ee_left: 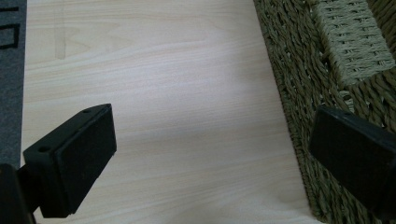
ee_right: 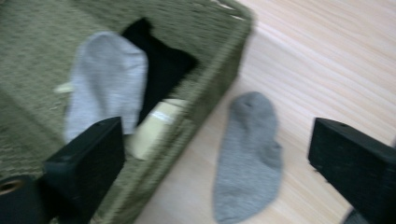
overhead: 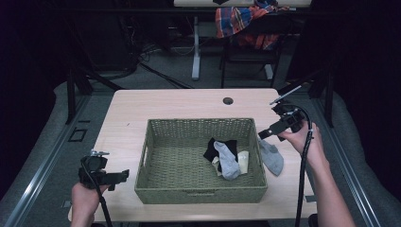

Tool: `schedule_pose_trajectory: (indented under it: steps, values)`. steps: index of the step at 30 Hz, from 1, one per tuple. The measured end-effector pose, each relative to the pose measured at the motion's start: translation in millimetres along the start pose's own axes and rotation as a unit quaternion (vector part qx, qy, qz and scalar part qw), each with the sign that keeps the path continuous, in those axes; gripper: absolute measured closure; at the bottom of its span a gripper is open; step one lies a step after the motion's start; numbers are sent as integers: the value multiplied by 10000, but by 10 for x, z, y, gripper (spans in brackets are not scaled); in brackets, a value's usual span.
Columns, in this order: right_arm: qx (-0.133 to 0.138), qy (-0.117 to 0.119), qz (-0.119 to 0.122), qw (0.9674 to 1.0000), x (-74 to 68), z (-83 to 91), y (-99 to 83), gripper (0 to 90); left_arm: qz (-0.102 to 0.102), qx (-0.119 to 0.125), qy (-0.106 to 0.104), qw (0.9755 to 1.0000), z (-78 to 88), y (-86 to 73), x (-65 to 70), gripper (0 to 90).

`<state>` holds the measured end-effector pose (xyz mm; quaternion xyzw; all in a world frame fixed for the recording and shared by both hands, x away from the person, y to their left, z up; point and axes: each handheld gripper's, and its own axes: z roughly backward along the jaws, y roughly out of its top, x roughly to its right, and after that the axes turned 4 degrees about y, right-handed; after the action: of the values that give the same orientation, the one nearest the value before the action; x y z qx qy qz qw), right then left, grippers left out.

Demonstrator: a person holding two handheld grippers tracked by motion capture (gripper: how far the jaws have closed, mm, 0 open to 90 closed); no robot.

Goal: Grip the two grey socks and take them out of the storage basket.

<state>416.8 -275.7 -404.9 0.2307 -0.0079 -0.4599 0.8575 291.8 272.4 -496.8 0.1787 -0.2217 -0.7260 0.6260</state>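
Observation:
A green woven basket (overhead: 156, 189) stands in the middle of the pale wooden table (overhead: 179, 101). Inside it lie a grey sock (overhead: 227, 161), a black sock (overhead: 218, 145) and a cream sock (overhead: 243, 161). Another grey sock (overhead: 273, 156) lies flat on the table just right of the basket; in the right gripper view this grey sock (ee_right: 250, 154) sits below the jaws. My right gripper (overhead: 265, 133) hangs above it, open and empty. My left gripper (overhead: 124, 176) is open and empty beside the basket wall (ee_left: 299, 93).
A chair with a plaid cloth (overhead: 241, 21) stands behind the table. A small round hole (overhead: 228, 100) marks the table's far side. Grey floor with metal rails (overhead: 33, 179) flanks the table.

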Motion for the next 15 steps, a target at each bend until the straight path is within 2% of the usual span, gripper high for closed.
schedule_pose_trajectory:
  steps: [6, 8, 15]
  values:
    - [45, 162, 348, 9993, -299, -7, 109, 0, 2, -7, 1, 10000, -2, 1, 0, 12]
    - [-13, 205, 475, 9987, -382, -36, 142, 0, -6, -8, 7, 10000, -3, 1, -1, 12]
    - [-141, 314, 799, 9962, -557, -163, 230, 14, -6, -12, 11, 10000, -4, 1, 2, 12]
